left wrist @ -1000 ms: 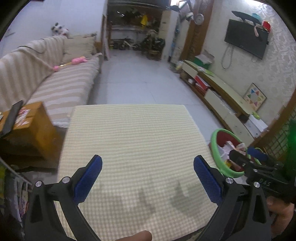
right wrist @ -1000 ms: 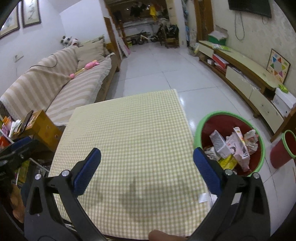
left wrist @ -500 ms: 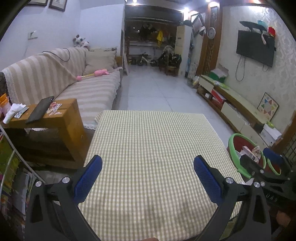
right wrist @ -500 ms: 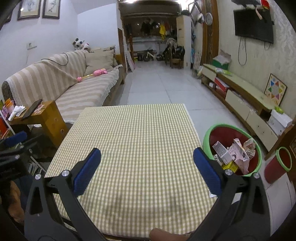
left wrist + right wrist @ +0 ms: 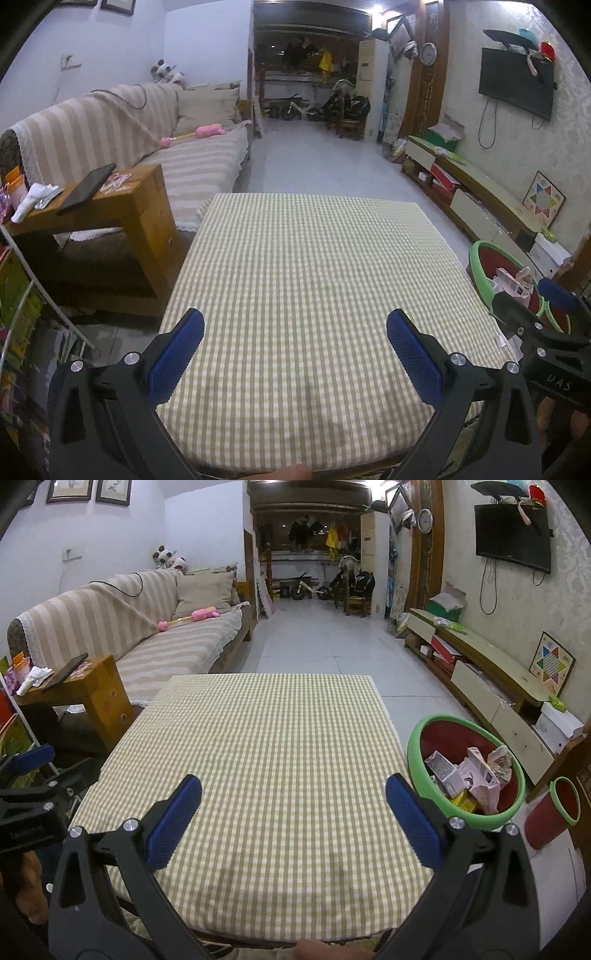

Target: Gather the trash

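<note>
Both cameras have tilted up since a second ago, showing more of the room. A checked table fills the middle. To its right, the green-rimmed bin holds the trash. Left gripper and right gripper hover spread apart, holding nothing.

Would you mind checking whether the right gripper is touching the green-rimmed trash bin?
Apart. The right wrist view shows the right gripper open over the checked tablecloth, while the trash bin stands on the floor beside it.
</note>
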Demonstrator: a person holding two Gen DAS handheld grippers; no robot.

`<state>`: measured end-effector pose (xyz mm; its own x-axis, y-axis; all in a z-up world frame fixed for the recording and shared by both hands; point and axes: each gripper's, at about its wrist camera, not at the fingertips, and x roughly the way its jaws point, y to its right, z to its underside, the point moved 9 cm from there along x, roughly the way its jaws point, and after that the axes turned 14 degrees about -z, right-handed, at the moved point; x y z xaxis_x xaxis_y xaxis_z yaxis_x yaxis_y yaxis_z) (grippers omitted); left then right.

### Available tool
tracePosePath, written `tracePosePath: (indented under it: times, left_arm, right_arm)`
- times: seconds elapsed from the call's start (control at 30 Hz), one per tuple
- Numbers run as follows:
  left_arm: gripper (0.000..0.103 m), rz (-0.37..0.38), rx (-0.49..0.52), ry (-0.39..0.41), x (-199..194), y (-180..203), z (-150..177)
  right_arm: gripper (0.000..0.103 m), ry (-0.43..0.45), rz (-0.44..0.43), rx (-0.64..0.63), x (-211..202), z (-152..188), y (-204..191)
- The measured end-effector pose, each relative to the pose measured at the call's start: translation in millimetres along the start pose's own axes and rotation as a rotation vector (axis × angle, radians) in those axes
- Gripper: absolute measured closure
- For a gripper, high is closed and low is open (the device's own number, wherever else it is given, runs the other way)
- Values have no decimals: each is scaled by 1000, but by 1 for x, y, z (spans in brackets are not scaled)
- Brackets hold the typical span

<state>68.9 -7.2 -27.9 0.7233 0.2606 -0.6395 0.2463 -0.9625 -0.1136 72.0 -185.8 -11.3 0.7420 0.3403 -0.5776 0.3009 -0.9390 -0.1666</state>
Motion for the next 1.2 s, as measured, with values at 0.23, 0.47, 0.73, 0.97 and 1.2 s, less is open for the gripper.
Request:
tracePosePath:
  times: [0.23,0.47,0.73,0.97,1.2]
  left_arm:
    - [8,3,21,0,2,2,5]
    - [8,3,26,0,1,5,5]
    - [8,-1,28,1,-2,5,5]
    - [8,-8,25,4,-3,3,4]
    - [8,-9,25,4,-3,2,4]
  right_arm:
    - [5,6,3,9,0,1,2]
    - [5,8,7,15,0,3,4]
    - [5,2,11,21,1,4,5]
    - [5,0,11,25,2,4,6]
    - [5,-4,12,23,2,4,6]
